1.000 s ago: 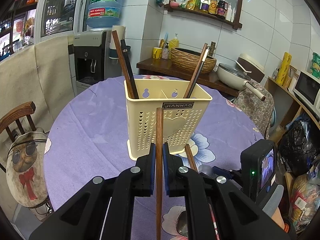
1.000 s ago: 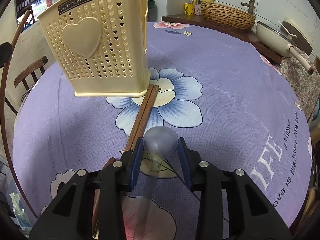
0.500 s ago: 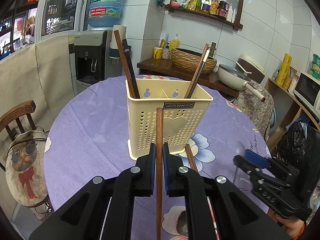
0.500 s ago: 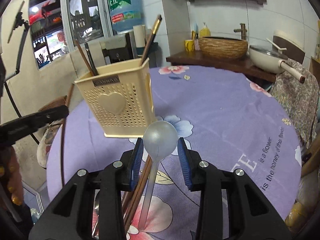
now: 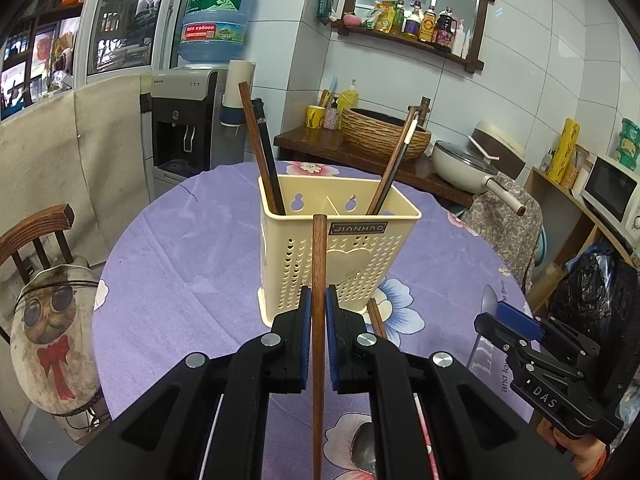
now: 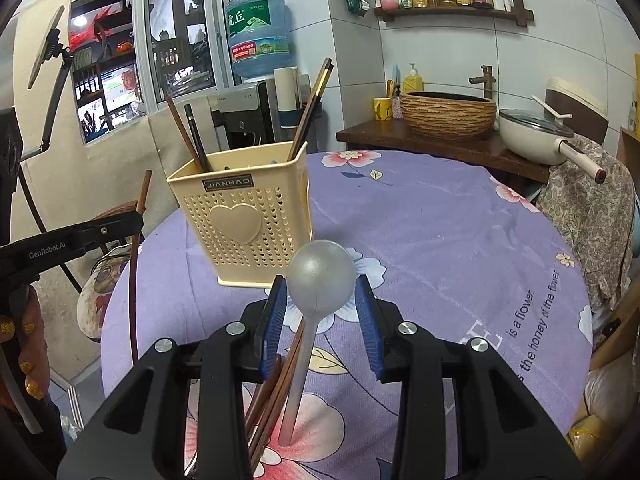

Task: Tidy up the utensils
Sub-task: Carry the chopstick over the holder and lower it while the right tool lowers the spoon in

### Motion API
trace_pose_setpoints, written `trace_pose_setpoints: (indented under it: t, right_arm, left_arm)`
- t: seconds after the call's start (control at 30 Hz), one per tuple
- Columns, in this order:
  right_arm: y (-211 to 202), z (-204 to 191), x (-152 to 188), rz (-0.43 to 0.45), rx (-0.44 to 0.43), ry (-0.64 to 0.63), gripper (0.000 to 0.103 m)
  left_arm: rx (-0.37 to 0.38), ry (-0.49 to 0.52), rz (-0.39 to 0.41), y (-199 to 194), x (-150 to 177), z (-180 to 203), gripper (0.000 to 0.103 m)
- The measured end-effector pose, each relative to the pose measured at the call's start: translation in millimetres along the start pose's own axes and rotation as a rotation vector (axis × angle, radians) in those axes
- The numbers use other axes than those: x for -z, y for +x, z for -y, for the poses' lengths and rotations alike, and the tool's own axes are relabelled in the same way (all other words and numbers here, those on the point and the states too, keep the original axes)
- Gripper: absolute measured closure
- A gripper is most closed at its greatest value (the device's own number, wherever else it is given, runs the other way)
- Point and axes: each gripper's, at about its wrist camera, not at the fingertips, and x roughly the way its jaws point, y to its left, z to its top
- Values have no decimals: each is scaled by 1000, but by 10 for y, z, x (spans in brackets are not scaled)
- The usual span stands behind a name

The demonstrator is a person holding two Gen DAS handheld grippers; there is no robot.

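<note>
Left wrist view: my left gripper (image 5: 319, 316) is clamped on a brown wooden chopstick (image 5: 319, 280), held upright between the blue pads, its tip level with the rim of the cream utensil holder (image 5: 336, 252) just ahead. The holder's plate reads "JIANHAO". Two chopsticks (image 5: 262, 152) lean in its left compartment and a darker pair (image 5: 394, 164) in the right. Behind it, a water jug (image 5: 218, 18) with a green label in Chinese characters sits on a dispenser. My right gripper (image 5: 506, 316), marked "DAS", hangs at the right edge over the purple flowered tablecloth (image 5: 180, 272), a grey spoon (image 5: 489, 304) in its grip.

Right wrist view: my right gripper (image 6: 321, 312) holds the grey spoon (image 6: 321, 278) by the neck, the bowl upright between the blue pads; whether they pinch it firmly I cannot tell for sure, though it stands clear of the table. The utensil holder (image 6: 244, 224) stands just beyond, heart emblem facing me. Loose chopsticks (image 6: 272, 396) lie on the cloth beneath my fingers. My left gripper (image 6: 136, 220), stamped "GenRobot.AI", reaches in from the left with its chopstick (image 6: 136, 272). Cloth lettering reads "is a flower, the honey of the flower".
</note>
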Motion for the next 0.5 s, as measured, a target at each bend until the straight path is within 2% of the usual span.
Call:
trace_pose_setpoints:
  t: [0.5]
  right_arm:
    - [-66,-51,-212,38,-18,-31,67]
  left_arm:
    - [25,-9,53,-161,-155,-40,96]
